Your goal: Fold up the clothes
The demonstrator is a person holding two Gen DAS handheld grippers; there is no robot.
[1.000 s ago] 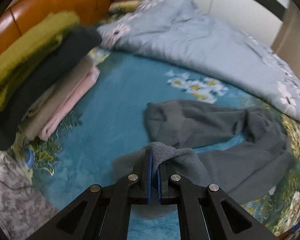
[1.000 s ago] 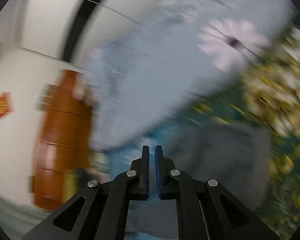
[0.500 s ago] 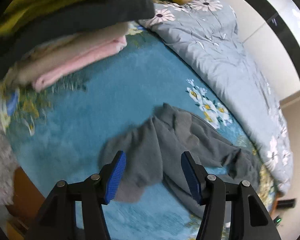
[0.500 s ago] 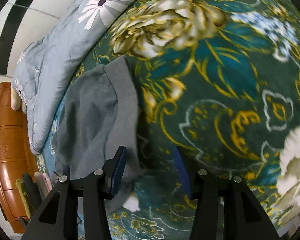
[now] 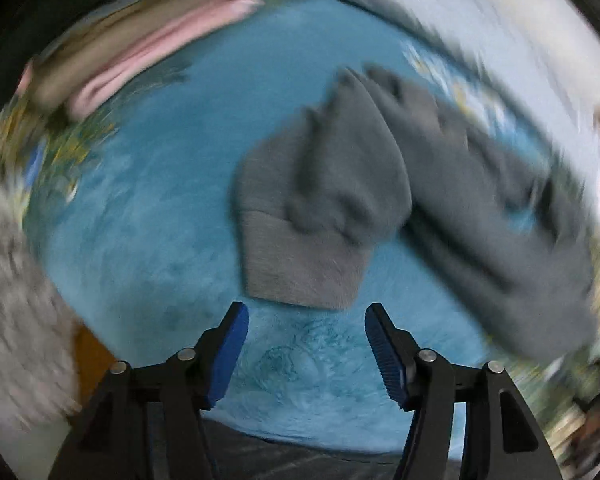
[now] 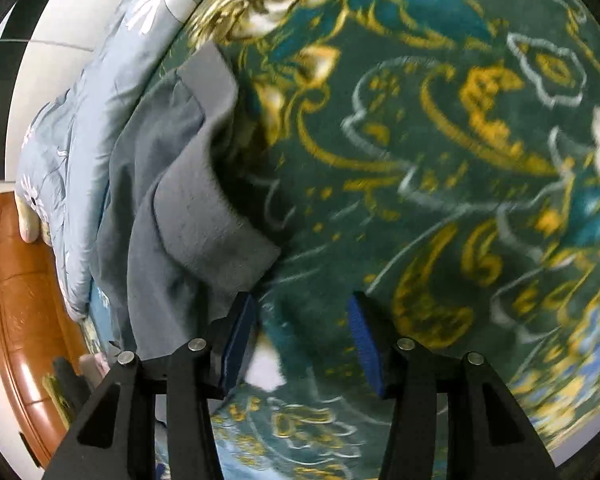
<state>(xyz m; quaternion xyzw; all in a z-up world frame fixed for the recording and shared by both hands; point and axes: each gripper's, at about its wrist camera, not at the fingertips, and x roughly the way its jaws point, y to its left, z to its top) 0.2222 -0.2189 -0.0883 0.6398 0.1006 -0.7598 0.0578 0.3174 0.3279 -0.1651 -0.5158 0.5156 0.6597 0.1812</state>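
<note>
A grey fleece garment [image 5: 340, 200] lies crumpled on the blue floral bedspread [image 5: 148, 208], one end with a ribbed cuff toward me. My left gripper [image 5: 306, 328] is open and empty just short of that cuff. In the right wrist view the same grey garment [image 6: 196, 208] lies at the left, its hem folded over. My right gripper [image 6: 304, 324] is open and empty, its left finger [image 6: 240, 332] at the garment's edge, over the dark green and gold patterned blanket [image 6: 440, 160].
A stack of folded clothes, pink and beige [image 5: 140, 52], lies at the far left. A light blue flowered quilt [image 6: 84, 128] is bunched along the far side. An orange wooden headboard [image 6: 24, 312] and a pillow [image 6: 28, 220] stand behind.
Both grippers opened and let go of the grey garment, which dropped onto the bed. My left gripper now sits closer to the cuff; the right one has moved closer to the hem.
</note>
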